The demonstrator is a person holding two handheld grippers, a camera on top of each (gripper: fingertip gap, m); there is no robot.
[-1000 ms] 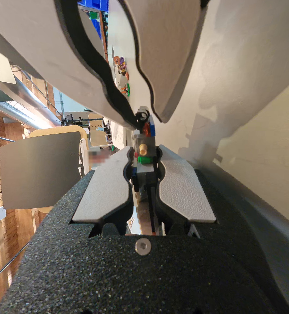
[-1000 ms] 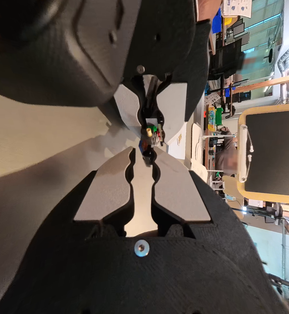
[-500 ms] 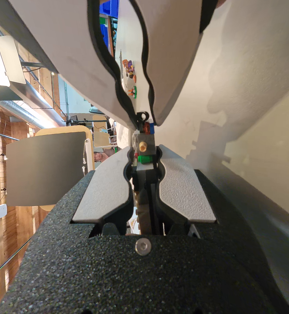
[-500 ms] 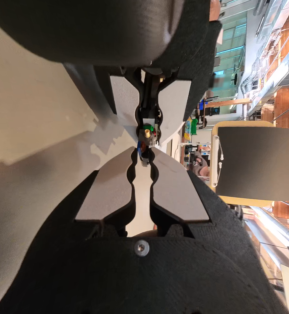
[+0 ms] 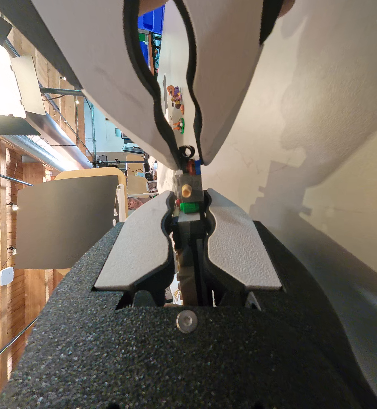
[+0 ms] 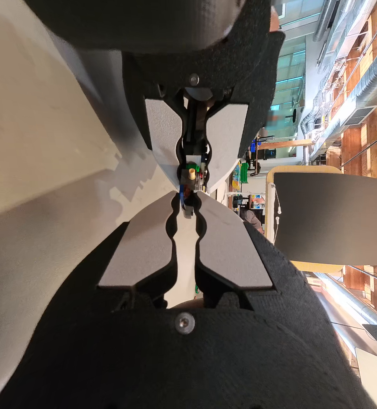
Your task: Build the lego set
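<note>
At frame centre of the left wrist view, the left gripper is clamping a grey brick build, jaws partly closed, both pads pressing its sides. A tan peg and a green stud are facing the camera. At 12 o'clock the right gripper is coming in tip to tip, nipping a small black piece that is sitting on the build's far end beside a blue bit. Toy figures are lying well beyond, on the white table.

Seen from the right wrist view, the right gripper is nearly closed, fingertips pinching the black piece, which is meeting the build held at 12 o'clock by the left gripper.

Judgement: the work is going best with the left clamp kept firm, the two grippers kept in line, and any force put straight along the build, not sideways; the narrow pinch looks liable to slip.
</note>
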